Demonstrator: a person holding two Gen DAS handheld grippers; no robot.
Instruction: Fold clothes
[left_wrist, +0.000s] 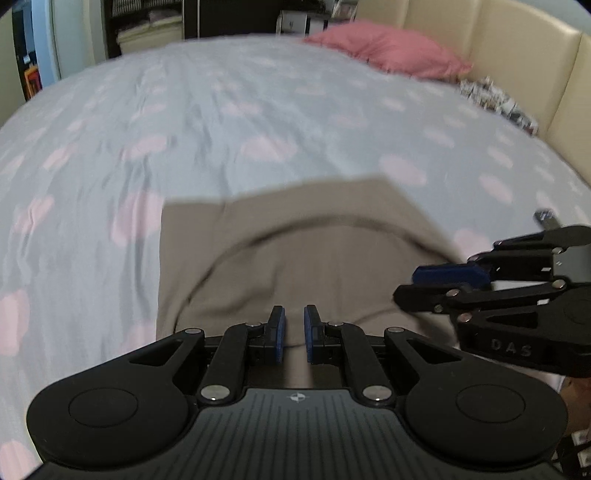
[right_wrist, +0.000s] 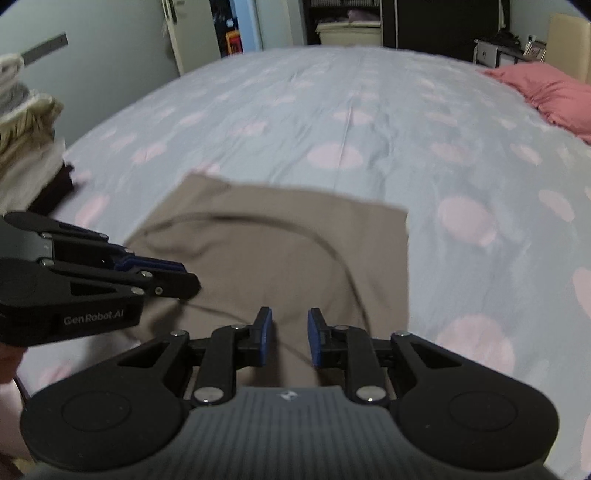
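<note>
A taupe garment, folded to a rough rectangle with a curved seam across it, lies flat on the bed's pale blue sheet at the near edge. The left tool and the right tool both hover over its near side, jaws slightly parted and grasping nothing. Bare sheet spreads from 9 through 3 o'clock; a pink pillow sits at 1 o'clock.

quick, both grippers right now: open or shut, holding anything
Left gripper: open with a narrow gap, holding nothing, above the flat taupe fabric garment.
Right gripper: open, holding nothing, above the same garment.
</note>
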